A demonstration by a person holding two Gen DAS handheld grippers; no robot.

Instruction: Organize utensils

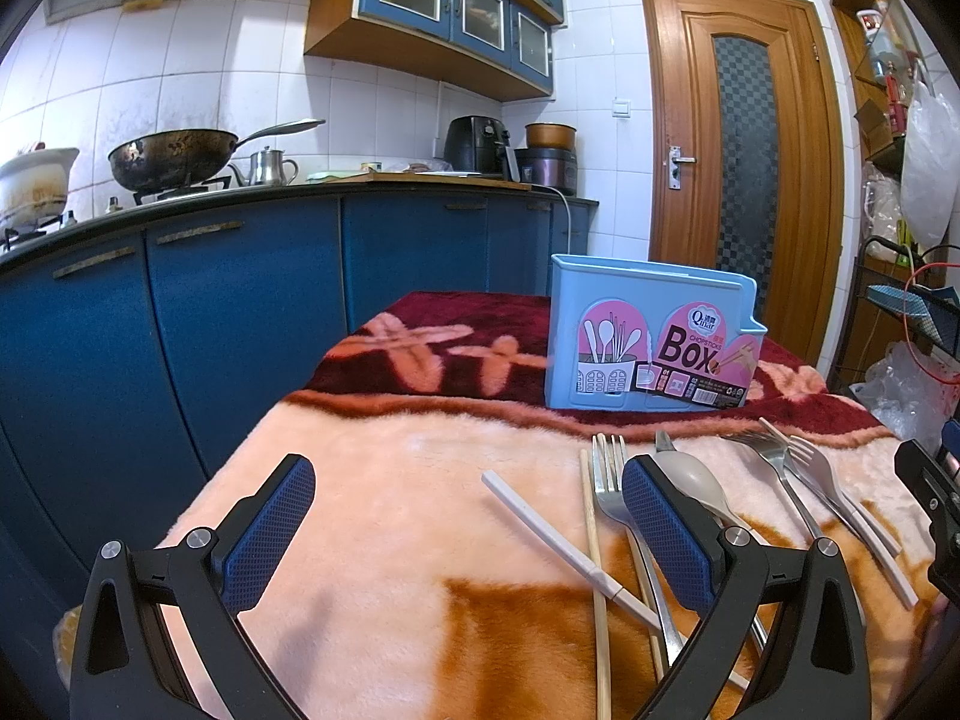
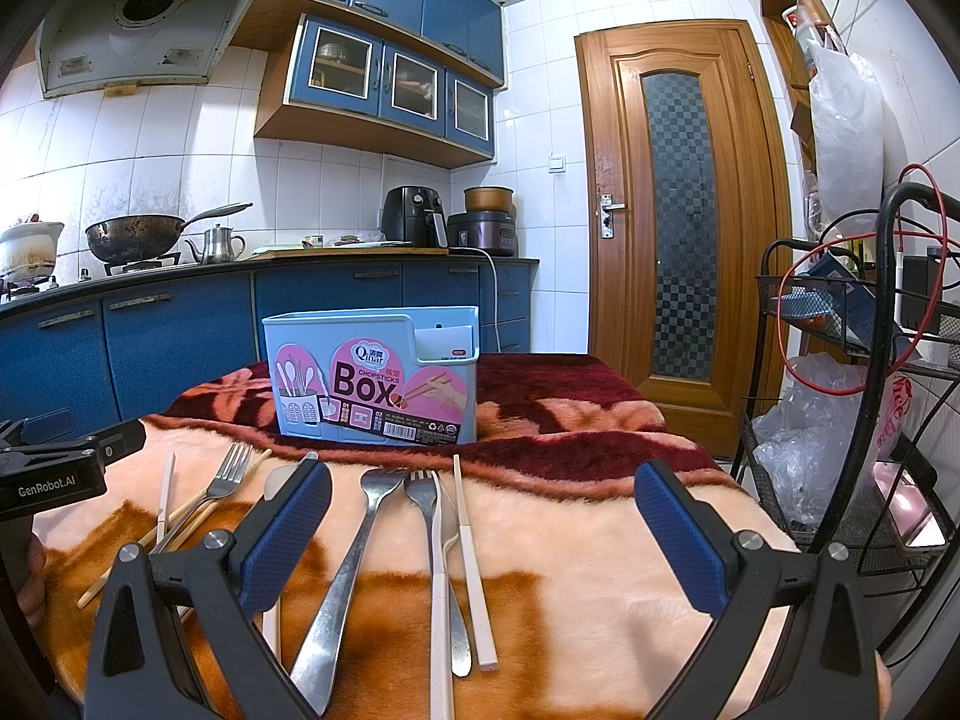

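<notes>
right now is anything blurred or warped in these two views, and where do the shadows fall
Left wrist view: sharp, strong fisheye bending the counter edge; a gripper shadow darkens the blanket between the open left gripper fingers. Right wrist view: equally sharp, the door bows; a shadow band lies under the forks, right gripper open.

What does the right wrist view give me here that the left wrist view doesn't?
Right wrist only: the whole range hood and the white insert in the box's side pocket. Left wrist only: the full white chopstick crossing the bamboo one. Both show the blue chopsticks box standing on the blanket, the forks in front of it, and an open, empty gripper: left gripper, right gripper.
</notes>
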